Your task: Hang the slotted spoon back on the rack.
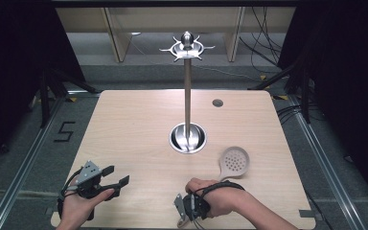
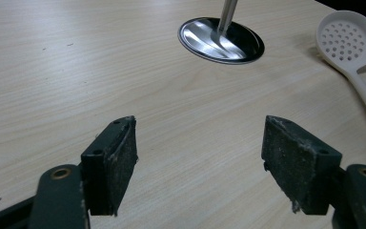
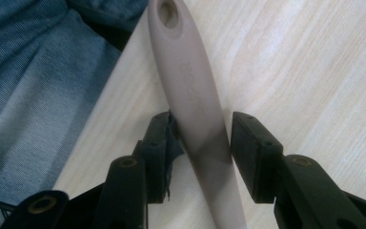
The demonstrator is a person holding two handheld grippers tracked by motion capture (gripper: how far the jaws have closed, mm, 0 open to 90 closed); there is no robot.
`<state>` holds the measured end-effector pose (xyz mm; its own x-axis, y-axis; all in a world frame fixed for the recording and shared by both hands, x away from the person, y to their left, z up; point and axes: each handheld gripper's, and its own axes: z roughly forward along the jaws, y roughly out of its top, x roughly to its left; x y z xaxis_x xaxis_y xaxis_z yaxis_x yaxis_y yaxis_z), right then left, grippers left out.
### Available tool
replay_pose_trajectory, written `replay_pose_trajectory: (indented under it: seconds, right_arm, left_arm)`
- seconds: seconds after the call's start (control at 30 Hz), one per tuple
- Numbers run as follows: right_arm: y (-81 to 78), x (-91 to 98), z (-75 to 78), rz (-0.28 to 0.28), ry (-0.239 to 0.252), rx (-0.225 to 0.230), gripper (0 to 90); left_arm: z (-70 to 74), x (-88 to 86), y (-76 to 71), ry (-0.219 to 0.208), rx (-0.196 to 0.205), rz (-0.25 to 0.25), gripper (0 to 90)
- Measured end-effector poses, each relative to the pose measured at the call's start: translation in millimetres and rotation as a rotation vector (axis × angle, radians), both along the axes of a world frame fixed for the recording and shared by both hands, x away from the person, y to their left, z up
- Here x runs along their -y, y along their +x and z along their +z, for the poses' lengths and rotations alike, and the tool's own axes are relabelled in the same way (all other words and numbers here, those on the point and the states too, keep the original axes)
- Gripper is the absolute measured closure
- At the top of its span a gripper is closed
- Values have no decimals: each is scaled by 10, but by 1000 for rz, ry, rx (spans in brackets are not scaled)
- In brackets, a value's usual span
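Right gripper (image 3: 198, 150) fingers straddled the skimmer (image 1: 234, 163) handle lengthwise, not visibly clamped; left gripper (image 1: 116, 176), wide, lay farther off.

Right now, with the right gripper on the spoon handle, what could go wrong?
1. The right gripper pinches the smooth, tapered handle partway along, far from the perforated bowl, so the spoon may swivel or slip when lifted.
2. The handle's end reaches the table edge, so a slip could drop it off.
3. The stand is tall and thin; a swinging spoon might knock it.
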<state>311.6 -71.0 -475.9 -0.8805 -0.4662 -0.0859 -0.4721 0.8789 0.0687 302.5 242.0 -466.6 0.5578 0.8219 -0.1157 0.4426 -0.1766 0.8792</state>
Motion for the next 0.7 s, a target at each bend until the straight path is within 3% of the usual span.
replay_pose_trajectory:
  seconds: [0.1,0.13,0.17,0.2,0.23,0.3,0.33,0.37,0.4,0.43,0.53,0.57,0.6,0.67,0.7]
  right_arm:
    - [0,-15,-6,3,-5,-1,600]
    - [0,-15,-6,3,-5,-1,600]
    - [5,-13,-5,2,3,-2,600]
    - [-2,4,-3,-22,-2,-7,599]
    - [8,18,2,-26,4,-5,596]
    - [22,26,10,-17,-3,-5,593]
    - [62,73,19,-35,0,2,581]
    - [88,90,21,-27,7,6,579]
    - [108,103,20,-25,10,8,576]
    - [121,130,19,-47,5,8,573]
    - [214,177,15,-45,9,9,554]
    - [220,196,17,-77,9,1,550]
    - [240,215,17,-95,9,-4,549]
    - [267,225,10,-91,-4,1,550]
    - [279,238,-3,-97,-11,8,550]
  left_arm:
    - [-1,-15,-6,5,5,-7,275]
    - [-2,-11,-21,-13,-7,6,275]
    - [12,-51,7,34,35,-28,275]
    - [12,-51,7,34,35,-28,275]
    - [7,-34,-9,10,17,-10,275]
    - [8,-25,-5,10,23,-10,275]
    - [3,-6,-9,1,6,-2,275]
    - [8,-25,13,31,25,-28,275]
    - [0,1,-5,-1,2,-3,275]
    - [0,1,-5,-1,2,-3,275]
    - [-1,1,-13,-2,-7,6,275]
    - [-1,1,-13,-2,-7,6,274]
    - [8,-31,13,37,32,-25,275]
    - [7,-32,14,35,33,-26,275]
    - [-2,-9,-14,-4,-2,1,275]
